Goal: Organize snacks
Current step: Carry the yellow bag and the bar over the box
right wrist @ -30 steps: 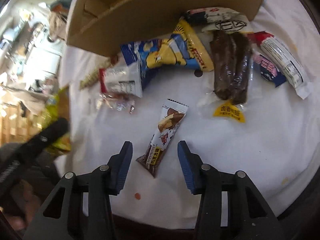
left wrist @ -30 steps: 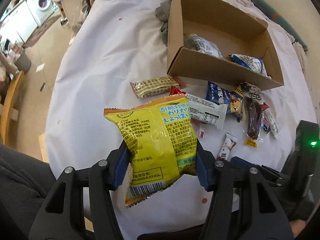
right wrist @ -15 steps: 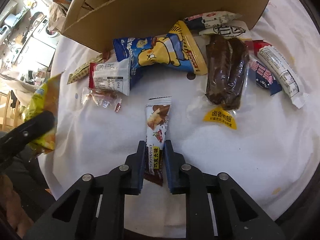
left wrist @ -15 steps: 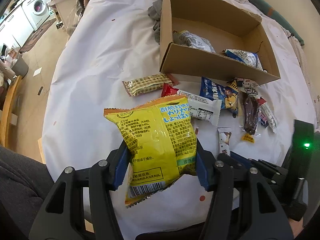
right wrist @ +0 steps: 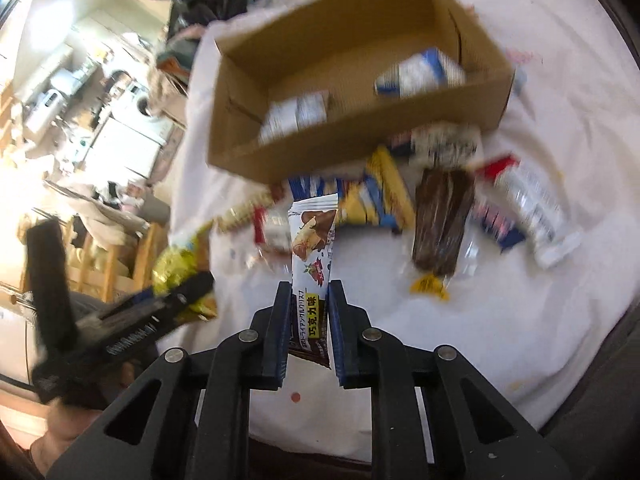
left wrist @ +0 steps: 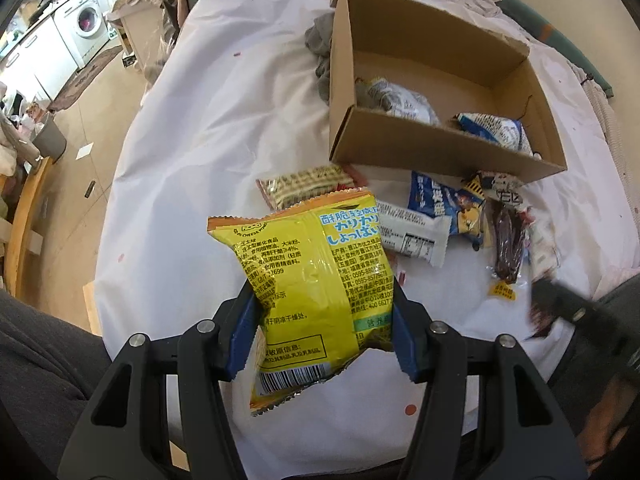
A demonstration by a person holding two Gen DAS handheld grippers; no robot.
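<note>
My left gripper (left wrist: pixel 320 316) is shut on a yellow snack bag (left wrist: pixel 312 276), held above the white tablecloth. In the right wrist view my right gripper (right wrist: pixel 308 296) is shut on a slim chocolate wafer bar (right wrist: pixel 311 252), lifted off the cloth. The open cardboard box (left wrist: pixel 436 156) stands beyond, with two wrapped snacks inside: a grey-white pack (left wrist: pixel 400 100) and a blue-white pack (left wrist: pixel 496 130). The same box (right wrist: pixel 352 140) shows blurred ahead of the right gripper. At the lower right of the left wrist view the right gripper (left wrist: pixel 560 308) appears as a dark blur.
Loose snacks lie on the cloth in front of the box: a checked biscuit pack (left wrist: pixel 304 188), a white bar (left wrist: pixel 412 236), a blue cartoon pack (left wrist: pixel 444 204), a dark brown pack (right wrist: pixel 440 220) and a white-red pack (right wrist: pixel 536 208). The table edge drops to the floor at left (left wrist: pixel 80 160).
The right gripper closed on the wafer bar and lifted it off the cloth, tilting up toward the box. The left gripper kept still with the yellow bag.
</note>
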